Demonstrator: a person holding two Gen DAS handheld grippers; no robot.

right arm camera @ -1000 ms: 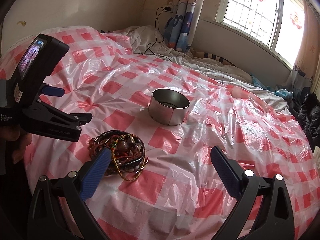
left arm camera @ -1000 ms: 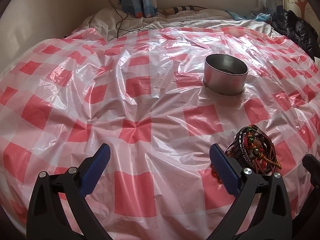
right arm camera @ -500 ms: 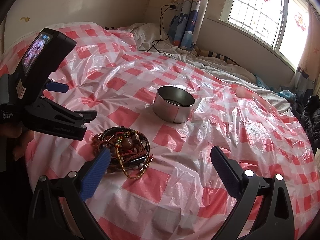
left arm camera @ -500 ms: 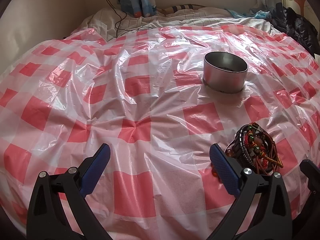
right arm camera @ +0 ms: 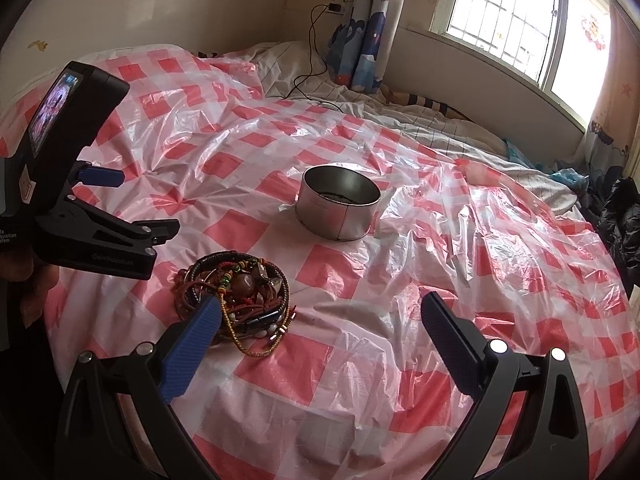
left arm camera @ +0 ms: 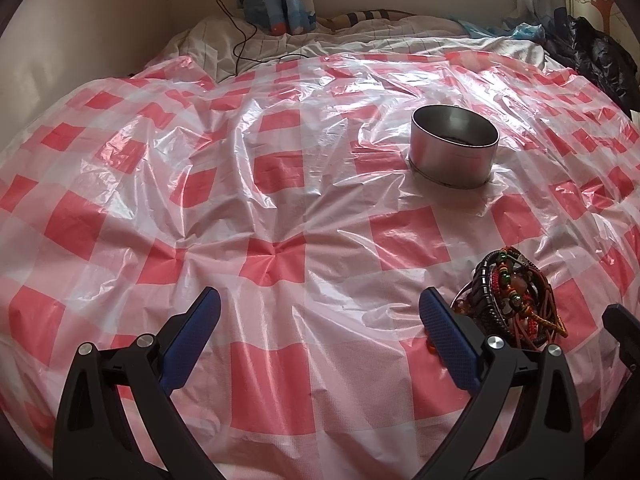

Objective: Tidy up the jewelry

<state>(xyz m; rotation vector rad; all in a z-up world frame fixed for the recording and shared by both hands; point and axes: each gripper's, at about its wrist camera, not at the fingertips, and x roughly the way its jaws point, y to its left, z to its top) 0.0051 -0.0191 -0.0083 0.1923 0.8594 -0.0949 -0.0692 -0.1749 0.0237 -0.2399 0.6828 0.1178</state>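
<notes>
Two grippers hovered over the checked plastic sheet (left arm camera: 280,184) — the left gripper (left arm camera: 318,320) and the right gripper (right arm camera: 320,320), both spread wide and holding nothing. One tangled pile of bracelets (right arm camera: 240,292) lay on the sheet just beside the left gripper's right finger and behind the right gripper's left fingertip. Farther back, well apart from the pile, stood a round metal tin (right arm camera: 338,208).

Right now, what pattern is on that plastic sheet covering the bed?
Red and white checks on the plastic sheet, clearest in the right wrist view.
</notes>
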